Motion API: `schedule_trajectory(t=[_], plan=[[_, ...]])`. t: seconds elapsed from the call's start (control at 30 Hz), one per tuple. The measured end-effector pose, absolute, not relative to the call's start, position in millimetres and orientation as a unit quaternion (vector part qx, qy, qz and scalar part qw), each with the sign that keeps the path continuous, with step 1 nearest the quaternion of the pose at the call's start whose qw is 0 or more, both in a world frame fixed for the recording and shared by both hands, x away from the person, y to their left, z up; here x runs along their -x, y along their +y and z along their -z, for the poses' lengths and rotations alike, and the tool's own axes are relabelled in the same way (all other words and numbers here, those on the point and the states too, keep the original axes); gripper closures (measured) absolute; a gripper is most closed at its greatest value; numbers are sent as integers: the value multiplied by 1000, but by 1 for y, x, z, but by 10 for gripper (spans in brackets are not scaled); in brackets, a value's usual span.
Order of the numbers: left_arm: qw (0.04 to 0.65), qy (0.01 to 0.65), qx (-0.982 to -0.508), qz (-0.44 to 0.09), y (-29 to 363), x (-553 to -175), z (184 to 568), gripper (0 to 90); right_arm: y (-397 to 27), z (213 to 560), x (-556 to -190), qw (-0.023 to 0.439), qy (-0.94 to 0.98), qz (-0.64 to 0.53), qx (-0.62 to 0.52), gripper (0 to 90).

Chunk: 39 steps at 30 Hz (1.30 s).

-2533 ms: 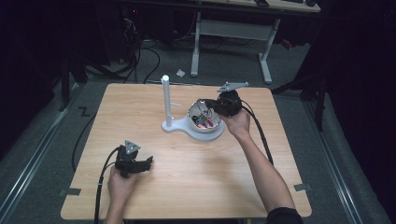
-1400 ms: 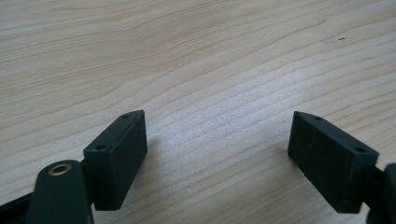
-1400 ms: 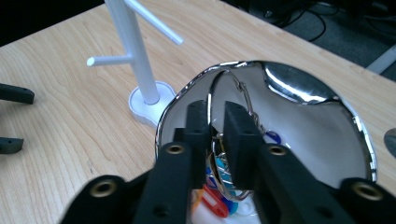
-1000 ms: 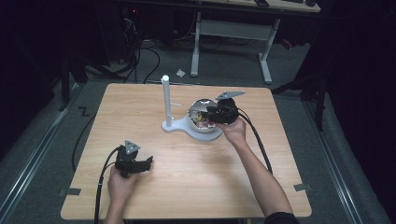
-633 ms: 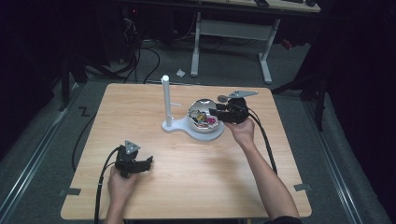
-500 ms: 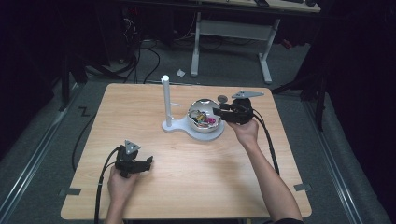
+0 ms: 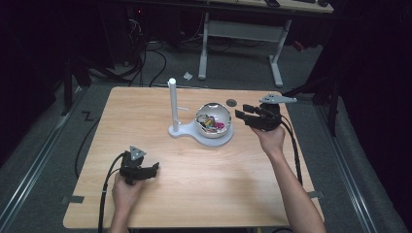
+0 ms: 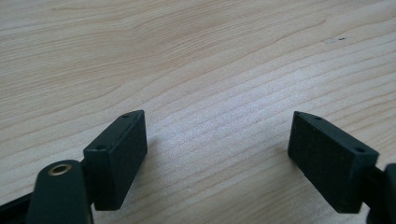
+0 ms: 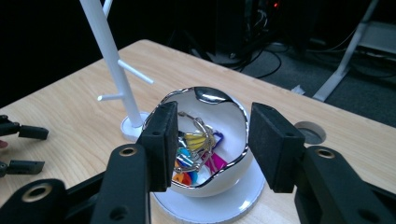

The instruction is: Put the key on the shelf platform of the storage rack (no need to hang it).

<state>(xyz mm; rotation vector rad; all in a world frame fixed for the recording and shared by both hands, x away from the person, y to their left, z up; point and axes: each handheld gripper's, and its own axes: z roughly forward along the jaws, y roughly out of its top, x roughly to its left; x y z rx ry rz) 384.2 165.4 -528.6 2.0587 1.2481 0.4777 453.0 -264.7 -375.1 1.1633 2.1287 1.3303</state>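
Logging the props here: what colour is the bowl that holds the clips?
White inside, with a shiny silver rim. The bowl shows best in the right gripper view.

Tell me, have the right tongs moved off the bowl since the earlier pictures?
Yes. The right tongs were over the bowl; now they sit to its right in the high view, clear of the rim, jaws just opened and empty. The bowl kept its place beside the post.
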Motion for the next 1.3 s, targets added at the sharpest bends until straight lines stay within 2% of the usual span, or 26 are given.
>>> schedule_trajectory(t=[0.3, 0.93, 1.3], plan=[[337, 479, -790, -183, 165, -384, 529, 202, -279, 371, -438, 198, 750, -467, -426, 563], [337, 479, -789, -183, 165, -384, 529, 202, -303, 356, -401, 213, 735, -471, -439, 537], [337, 479, -790, -183, 165, -384, 529, 202, -309, 360, -380, 217, 734, -467, -442, 532]])
